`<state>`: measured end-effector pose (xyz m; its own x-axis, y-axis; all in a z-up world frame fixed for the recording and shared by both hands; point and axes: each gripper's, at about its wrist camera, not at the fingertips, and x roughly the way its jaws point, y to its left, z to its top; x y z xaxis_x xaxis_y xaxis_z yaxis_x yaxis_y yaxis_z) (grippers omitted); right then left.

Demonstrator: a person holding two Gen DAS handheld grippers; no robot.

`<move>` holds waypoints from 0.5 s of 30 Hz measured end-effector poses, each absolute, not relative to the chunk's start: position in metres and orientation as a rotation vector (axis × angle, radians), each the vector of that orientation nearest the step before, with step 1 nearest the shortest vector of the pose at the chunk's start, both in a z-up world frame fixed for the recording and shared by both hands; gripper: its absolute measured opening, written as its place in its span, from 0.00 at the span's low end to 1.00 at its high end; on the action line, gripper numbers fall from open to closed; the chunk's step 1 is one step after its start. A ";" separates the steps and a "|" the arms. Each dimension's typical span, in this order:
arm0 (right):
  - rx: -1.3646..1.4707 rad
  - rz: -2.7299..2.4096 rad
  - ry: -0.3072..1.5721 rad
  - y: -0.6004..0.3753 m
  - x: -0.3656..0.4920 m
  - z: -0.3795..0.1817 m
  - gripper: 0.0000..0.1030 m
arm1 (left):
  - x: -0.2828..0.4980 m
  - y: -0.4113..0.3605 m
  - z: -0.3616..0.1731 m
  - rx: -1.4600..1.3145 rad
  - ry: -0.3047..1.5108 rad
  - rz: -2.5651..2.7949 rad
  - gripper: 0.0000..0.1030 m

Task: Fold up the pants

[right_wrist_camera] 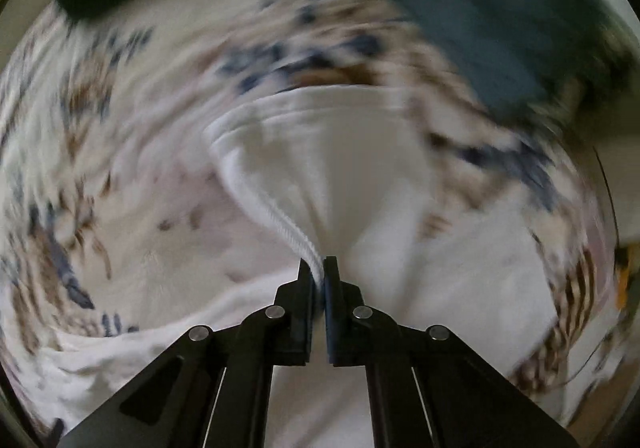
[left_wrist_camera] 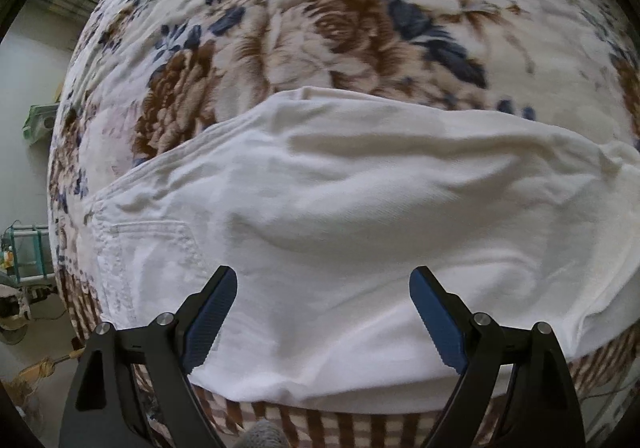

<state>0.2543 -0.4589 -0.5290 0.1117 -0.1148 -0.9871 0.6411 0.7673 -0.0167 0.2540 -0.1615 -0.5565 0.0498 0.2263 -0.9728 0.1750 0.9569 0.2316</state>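
White denim pants (left_wrist_camera: 340, 228) lie spread across a floral blanket (left_wrist_camera: 320, 28), waistband and back pocket toward the left of the left wrist view. Left gripper (left_wrist_camera: 323, 280) hovers low over the near edge of the fabric, jaws spread wide, holding nothing. Right gripper (right_wrist_camera: 319, 268) has its jaws pressed together on a bunched hem or seam of the pants (right_wrist_camera: 320, 176), cloth hanging taut from the pinch; heavy blur in that view suggests motion. Two dark garments (right_wrist_camera: 500, 36) sit at the far side of the blanket.

Assessment: a fold is under way, the right side carrying one end over. Next move likely calls for laying the lifted end square on the flat portion, with the left gripper steadying or pinching the near edge.
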 end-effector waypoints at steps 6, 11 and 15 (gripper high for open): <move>0.703 -0.731 1.267 -0.534 0.152 -0.522 0.04 | 0.237 -0.177 -0.564 0.284 1.594 -0.057 0.86; 0.907 -0.755 1.287 -0.569 0.102 -0.569 0.05 | 0.223 -0.182 -0.580 0.259 1.649 -0.084 0.86; 0.998 -0.699 1.289 -0.575 0.096 -0.590 0.12 | 0.213 -0.185 -0.585 0.267 1.662 -0.090 0.86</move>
<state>0.0962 -0.5750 -0.5903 0.1787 0.1054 -0.9782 0.8771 0.4335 0.2069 0.2129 -0.1851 -0.5846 -0.0866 0.1213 -0.9888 0.2272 0.9688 0.0989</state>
